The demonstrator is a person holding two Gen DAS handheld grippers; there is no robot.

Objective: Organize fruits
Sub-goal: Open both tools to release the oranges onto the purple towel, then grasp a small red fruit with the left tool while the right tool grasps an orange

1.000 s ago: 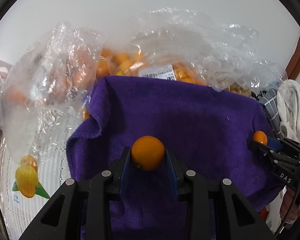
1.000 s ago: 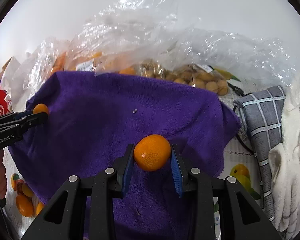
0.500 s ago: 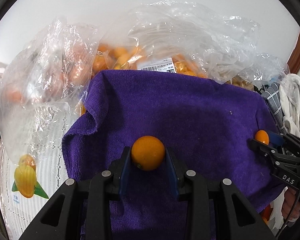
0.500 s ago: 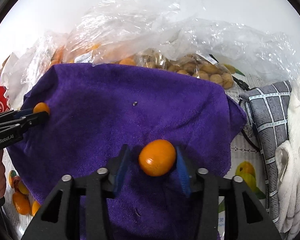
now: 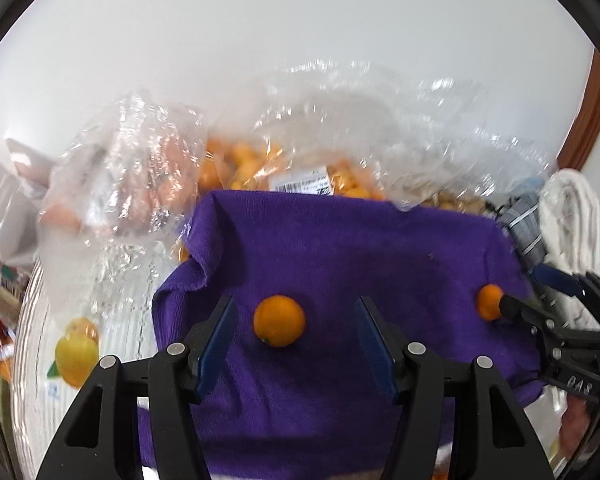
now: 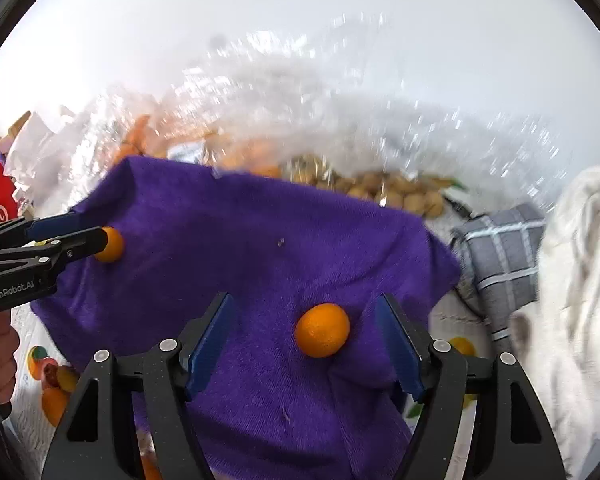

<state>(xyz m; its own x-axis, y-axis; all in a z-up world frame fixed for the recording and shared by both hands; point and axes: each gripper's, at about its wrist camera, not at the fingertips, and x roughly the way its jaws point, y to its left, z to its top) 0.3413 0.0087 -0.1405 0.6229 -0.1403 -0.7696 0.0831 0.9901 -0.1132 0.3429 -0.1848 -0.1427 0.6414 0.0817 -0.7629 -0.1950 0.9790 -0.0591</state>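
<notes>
Both our grippers gape over the purple towel (image 5: pixel 340 248).
Our left gripper (image 5: pixel 296 336) brackets one orange fruit (image 5: pixel 279 321) untouched; our right gripper (image 6: pixel 306 344) likewise flanks another fruit (image 6: pixel 322 330), both lying on the towel.

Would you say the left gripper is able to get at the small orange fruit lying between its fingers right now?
Probably yes. The left gripper is open, the orange fruit lies loose on the purple towel between its fingers, and nothing covers it. The right gripper is off to the side.
</notes>
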